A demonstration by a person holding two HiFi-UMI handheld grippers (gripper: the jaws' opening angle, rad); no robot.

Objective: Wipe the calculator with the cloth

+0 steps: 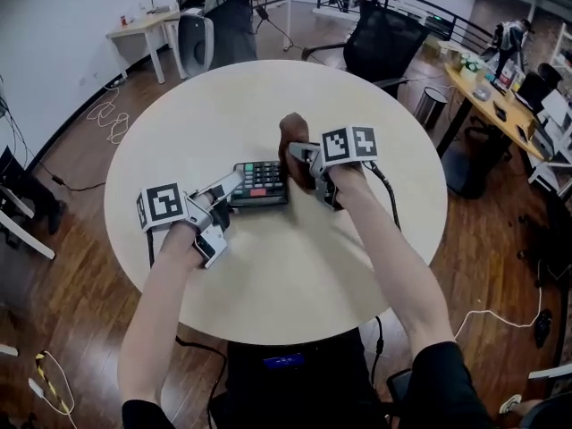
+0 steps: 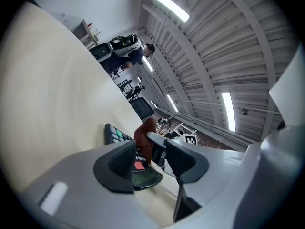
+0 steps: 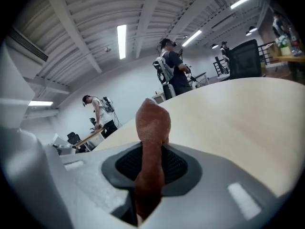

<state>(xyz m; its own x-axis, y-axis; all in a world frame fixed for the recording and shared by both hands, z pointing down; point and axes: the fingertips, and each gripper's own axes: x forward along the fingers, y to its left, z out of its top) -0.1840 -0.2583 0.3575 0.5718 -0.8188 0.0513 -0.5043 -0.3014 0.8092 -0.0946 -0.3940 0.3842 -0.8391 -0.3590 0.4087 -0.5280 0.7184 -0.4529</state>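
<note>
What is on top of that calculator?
A brown cloth, held by the right gripper, hangs over the calculator at its right edge. Keys beneath it are hidden; the rest shows bare.

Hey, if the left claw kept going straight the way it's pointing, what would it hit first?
The calculator: its display end sits between the jaws of the left claw, though whether the pads press it is unclear. Beyond it comes the cloth.

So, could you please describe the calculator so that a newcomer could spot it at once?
Start at the round cream table; near its middle, just ahead of the left gripper, lies the calculator. It is a flat dark slab with rows of keys, some red and green, unlike the crumpled brown cloth pinched in the right gripper beside it.
</note>
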